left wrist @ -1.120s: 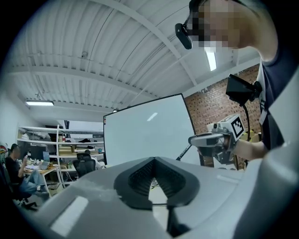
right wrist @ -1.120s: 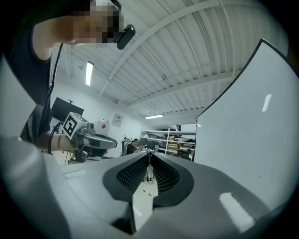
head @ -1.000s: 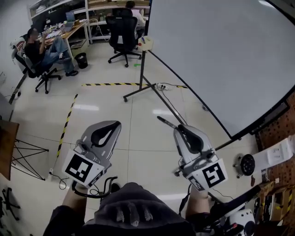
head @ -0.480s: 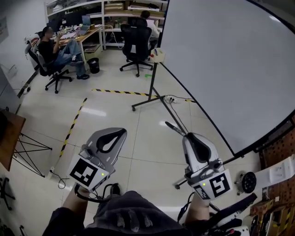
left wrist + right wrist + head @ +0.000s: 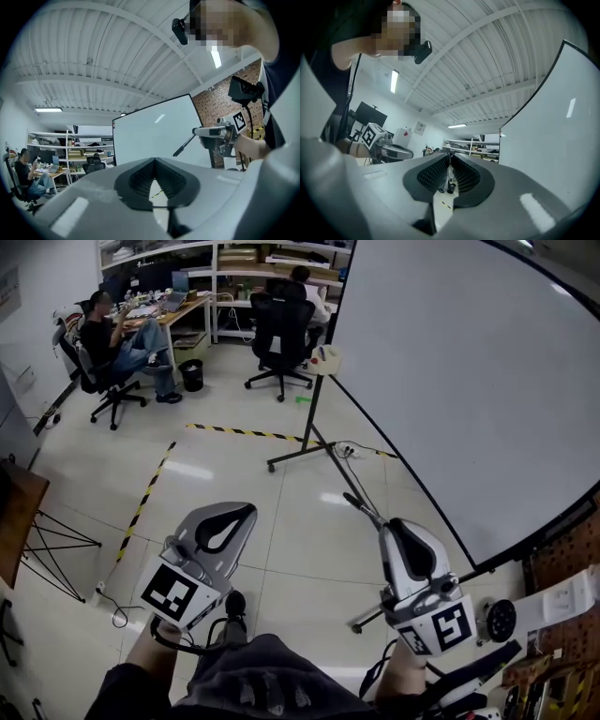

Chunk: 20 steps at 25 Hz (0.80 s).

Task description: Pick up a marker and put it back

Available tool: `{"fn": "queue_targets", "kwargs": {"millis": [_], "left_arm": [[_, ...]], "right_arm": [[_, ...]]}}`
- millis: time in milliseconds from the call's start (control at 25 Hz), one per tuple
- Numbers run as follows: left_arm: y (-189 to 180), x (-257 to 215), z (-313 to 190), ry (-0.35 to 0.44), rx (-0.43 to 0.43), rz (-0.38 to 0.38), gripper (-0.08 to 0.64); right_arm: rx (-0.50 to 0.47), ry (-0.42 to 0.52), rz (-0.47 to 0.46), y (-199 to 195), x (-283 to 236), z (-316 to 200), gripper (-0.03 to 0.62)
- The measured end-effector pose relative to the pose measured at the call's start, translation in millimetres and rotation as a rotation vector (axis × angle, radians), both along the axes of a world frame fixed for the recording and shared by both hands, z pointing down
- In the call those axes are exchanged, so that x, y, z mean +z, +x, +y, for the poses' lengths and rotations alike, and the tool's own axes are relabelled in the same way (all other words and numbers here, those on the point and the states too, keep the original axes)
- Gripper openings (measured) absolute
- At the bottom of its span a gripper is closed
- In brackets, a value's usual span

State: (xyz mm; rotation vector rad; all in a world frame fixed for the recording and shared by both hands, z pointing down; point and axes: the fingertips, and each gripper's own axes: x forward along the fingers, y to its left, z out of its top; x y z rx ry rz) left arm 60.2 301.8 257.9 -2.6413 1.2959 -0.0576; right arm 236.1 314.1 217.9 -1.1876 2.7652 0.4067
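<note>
Pale workshop floor (image 5: 281, 484) lies underfoot. The dark marker (image 5: 361, 507) juts from the right gripper (image 5: 390, 527), whose jaws are pinched tight on it, near the big whiteboard (image 5: 469, 381) at right. Left gripper (image 5: 242, 512), closed on nothing, hangs apart at near left.

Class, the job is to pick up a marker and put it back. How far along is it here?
Done: the pick-up, since the right gripper is shut on the marker, which juts ahead of its jaws. In hand: holding it in the air beside the whiteboard. Still to do: putting it back; it rests on nothing yet. The left gripper is shut and empty.
</note>
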Motion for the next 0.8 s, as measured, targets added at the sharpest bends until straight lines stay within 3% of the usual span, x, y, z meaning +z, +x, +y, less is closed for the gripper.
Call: {"fn": "queue_targets", "kwargs": {"millis": [240,800], "left_arm": [[-21.0,5.4,-36.7,0.003,0.016,0.028,0.006],[-121.6,5.8,-188.9,-0.014,0.098,0.082,0.006]], "right_arm": [[0.036,-0.007,0.037,-15.4,2.9,-30.0,0.04],[0.138,-0.004,0.107,-113.5,-7.3,-158.6,0.04]]}}
